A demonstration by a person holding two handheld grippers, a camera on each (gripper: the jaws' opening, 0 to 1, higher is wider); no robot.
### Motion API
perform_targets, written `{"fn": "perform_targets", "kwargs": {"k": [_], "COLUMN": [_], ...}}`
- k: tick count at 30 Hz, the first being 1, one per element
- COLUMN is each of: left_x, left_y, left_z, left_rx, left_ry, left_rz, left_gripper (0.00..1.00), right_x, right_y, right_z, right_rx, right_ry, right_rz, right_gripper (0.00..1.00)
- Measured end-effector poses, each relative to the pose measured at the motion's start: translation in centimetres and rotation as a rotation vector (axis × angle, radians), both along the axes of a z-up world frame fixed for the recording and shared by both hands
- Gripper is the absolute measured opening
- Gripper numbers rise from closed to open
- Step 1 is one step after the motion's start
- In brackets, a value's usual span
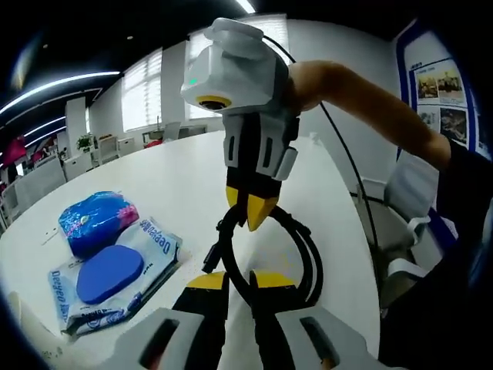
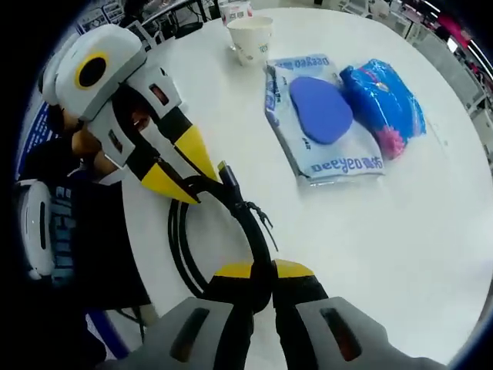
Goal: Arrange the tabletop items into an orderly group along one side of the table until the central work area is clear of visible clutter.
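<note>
left gripper (image 1: 239, 279) jaws clamped on cable (image 1: 308, 254) loop | right gripper (image 2: 262, 271) jaws pinched on same cable (image 2: 240, 212), opposite end | cable coiled at white desk (image 1: 185, 177) edge, between both | wipes pack (image 2: 323, 131) flat beside blue pouch (image 2: 385, 104) mid-desk | paper cup (image 2: 252, 37) upright beyond wipes

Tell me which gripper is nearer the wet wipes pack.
Neither clearly: left gripper and right gripper both clamp the black cable, off to one side of the wet wipes pack.
</note>
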State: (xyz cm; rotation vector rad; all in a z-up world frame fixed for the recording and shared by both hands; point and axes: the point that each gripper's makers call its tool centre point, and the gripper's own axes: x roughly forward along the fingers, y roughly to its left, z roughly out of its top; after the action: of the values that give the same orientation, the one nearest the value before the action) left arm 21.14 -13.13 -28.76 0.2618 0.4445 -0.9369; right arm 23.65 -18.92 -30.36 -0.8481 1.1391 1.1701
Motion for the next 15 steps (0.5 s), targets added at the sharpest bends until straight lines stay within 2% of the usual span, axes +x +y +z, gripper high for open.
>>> {"fn": "perform_targets", "kwargs": {"k": [8, 15], "left_x": [0.7, 0.9], "left_y": [0.3, 0.4], "left_z": [-0.8, -1.2], "left_rx": [0.038, 0.067], "left_ry": [-0.001, -0.012], "left_rz": [0.004, 0.012], "left_gripper": [0.1, 0.1], "right_x": [0.3, 0.6], "right_y": [0.0, -0.2], "right_z": [-1.1, -1.9], "right_rx": [-0.008, -0.051], "right_ry": [-0.038, -0.094], "right_rz": [0.021, 0.046], "right_gripper": [0.06, 0.07]}}
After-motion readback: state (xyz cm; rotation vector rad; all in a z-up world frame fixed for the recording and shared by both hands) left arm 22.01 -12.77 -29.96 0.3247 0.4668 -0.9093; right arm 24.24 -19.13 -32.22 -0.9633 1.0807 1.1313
